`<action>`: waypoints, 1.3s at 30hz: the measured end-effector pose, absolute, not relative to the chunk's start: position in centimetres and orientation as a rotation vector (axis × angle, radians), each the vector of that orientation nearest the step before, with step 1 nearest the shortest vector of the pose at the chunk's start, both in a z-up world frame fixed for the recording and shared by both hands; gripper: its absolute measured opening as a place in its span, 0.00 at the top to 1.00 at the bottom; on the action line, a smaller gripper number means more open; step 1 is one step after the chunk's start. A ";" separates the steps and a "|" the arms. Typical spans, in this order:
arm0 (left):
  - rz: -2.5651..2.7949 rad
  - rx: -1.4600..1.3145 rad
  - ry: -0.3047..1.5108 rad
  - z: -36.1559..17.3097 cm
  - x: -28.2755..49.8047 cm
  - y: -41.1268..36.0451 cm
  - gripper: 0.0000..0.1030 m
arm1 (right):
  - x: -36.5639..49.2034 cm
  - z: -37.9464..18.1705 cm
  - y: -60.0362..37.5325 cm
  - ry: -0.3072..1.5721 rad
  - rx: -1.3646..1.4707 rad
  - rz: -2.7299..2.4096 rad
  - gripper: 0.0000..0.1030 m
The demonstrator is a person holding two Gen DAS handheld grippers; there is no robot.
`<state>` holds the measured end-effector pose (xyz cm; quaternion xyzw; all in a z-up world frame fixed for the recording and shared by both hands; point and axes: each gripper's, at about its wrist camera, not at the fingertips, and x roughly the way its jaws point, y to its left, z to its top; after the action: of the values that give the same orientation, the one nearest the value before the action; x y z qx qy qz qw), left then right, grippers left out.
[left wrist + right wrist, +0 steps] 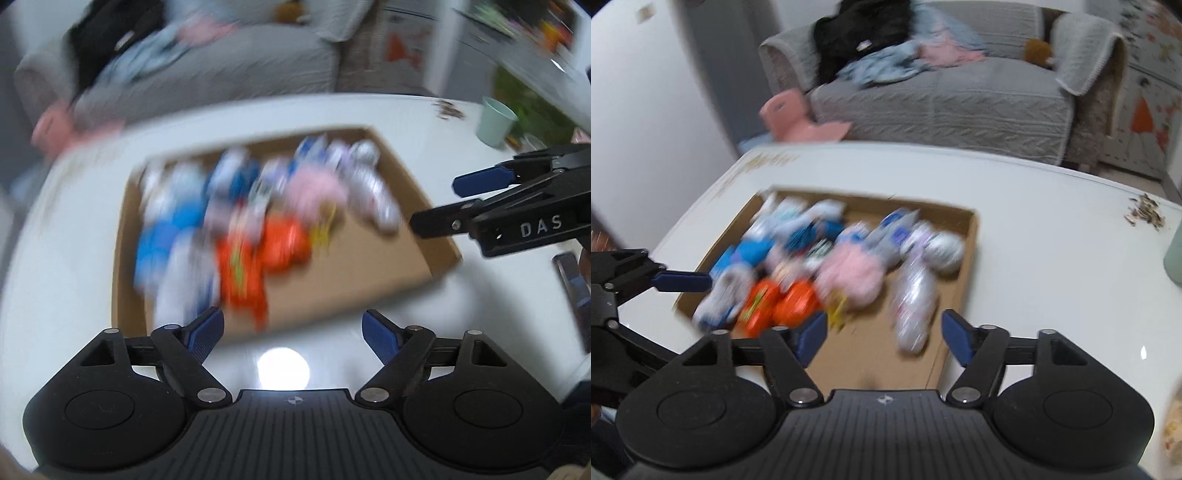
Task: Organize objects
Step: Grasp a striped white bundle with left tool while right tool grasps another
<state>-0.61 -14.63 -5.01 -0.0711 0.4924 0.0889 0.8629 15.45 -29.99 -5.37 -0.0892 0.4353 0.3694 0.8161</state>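
A shallow cardboard tray [964, 266] lies flat on the white table [1052, 236], and the things to be sorted sit heaped inside it. In the right wrist view the tray's long axis runs from about 8 o'clock to 2 o'clock, its open bare floor toward the near right corner. Motion blur smears the contents, so individual labels cannot be read.

The heap fills the tray's left and far parts. A long silver packet [914, 295] lies with its long axis running roughly 12 to 6 o'clock, its lower end pointing toward the camera; just at its 1 o'clock sits a rounded silver packet [947, 253]. A soft pink item [849, 275] lies at the middle, touching two orange packets [779, 301] at its 8 o'clock. Blue-and-white packets [753, 251] crowd the far left corner. A small yellow item [836, 314] shows just beside the orange ones.

The right gripper [884, 338] hangs over the tray's near edge with its jaws spread wide and nothing between them; the blue pads [812, 334] touch nothing that can be made out. The left gripper [293, 334] is likewise spread wide and empty, over the table just short of the tray's near edge, with the orange packets at its 11 o'clock.

In the left wrist view a pale green cup [495, 120] stands upright on the table at 2 o'clock, well apart from the tray, with a small scatter of seed husks [448, 110] near it. A grey sofa [942, 96] with clothes on it stands beyond the table.
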 end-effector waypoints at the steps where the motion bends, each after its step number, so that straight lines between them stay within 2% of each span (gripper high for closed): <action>1: 0.203 -0.193 1.054 -5.6 -2.3 -15.0 0.14 | 14.6 -5.4 -29.8 0.932 -0.214 0.811 0.29; 6: 0.159 -0.135 1.079 -7.6 -8.2 -18.9 0.15 | 10.6 -7.3 -29.5 1.043 -0.260 0.911 0.24; 11: 0.051 0.051 0.991 -8.6 -10.4 -22.3 0.14 | 7.6 -9.6 -28.3 1.123 -0.321 0.952 0.26; 15: 0.028 0.043 1.009 -10.6 -10.3 -23.0 0.14 | 6.8 -11.0 -26.7 1.162 -0.353 0.985 0.30; 20: 0.041 0.059 1.014 -12.2 -10.3 -23.2 0.15 | 6.3 -12.1 -25.2 1.179 -0.397 0.989 0.39; 23: 0.044 0.065 1.002 -12.8 -10.3 -23.2 0.19 | 5.8 -12.2 -25.5 1.179 -0.398 0.999 0.45; 26: 0.045 0.066 0.986 -12.9 -10.2 -23.2 0.20 | 5.7 -12.3 -25.5 1.189 -0.400 1.007 0.46; 28: 0.041 0.067 0.975 -13.0 -10.1 -23.3 0.24 | 5.5 -12.3 -25.4 1.191 -0.404 1.015 0.47; 29: 0.033 0.061 0.970 -12.9 -10.1 -23.3 0.30 | 5.4 -12.2 -25.5 1.192 -0.404 1.020 0.49; 31: 0.033 0.071 0.959 -12.8 -10.1 -23.5 0.32 | 5.2 -12.3 -25.3 1.190 -0.411 1.029 0.51; 37: 0.016 0.059 0.948 -12.8 -10.0 -23.5 0.34 | 4.9 -12.8 -24.6 1.209 -0.424 1.053 0.75; 39: 0.012 0.055 0.946 -12.7 -9.9 -23.4 0.34 | 5.0 -12.7 -24.7 1.211 -0.426 1.054 0.76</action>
<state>-9.95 -23.43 -12.68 0.0266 0.4555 0.0057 0.8898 4.96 -24.71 -12.72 -0.1894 0.5383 0.4685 0.6745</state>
